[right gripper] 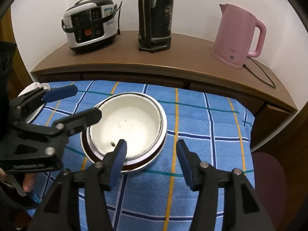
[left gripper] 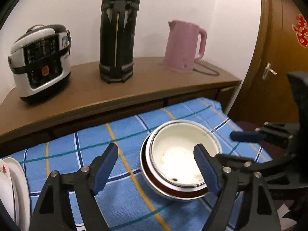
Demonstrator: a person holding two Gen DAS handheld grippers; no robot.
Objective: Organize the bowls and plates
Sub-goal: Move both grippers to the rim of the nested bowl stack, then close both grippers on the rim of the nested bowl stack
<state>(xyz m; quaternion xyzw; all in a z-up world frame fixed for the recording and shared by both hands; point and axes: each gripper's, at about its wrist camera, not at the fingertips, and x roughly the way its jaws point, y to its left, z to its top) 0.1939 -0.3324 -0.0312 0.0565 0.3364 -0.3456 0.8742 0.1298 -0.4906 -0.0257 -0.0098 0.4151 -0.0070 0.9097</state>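
The 2 nested bowls (right gripper: 125,130) sit mid-tabletop (right gripper: 202,154) on the checked cloth. Left tongs (left gripper: 156,169) gape wide, right tongs (right gripper: 152,163) stand apart, both empty. A finger over the rim could tip the stack.

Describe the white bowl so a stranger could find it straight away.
Start at the blue checked cloth in front of the wooden cabinet holding the rice cooker, the black thermos and the pink kettle. The white bowl sits mid-cloth, nested in a wider dark-rimmed bowl, unlike the flat plates at the cloth's left edge.
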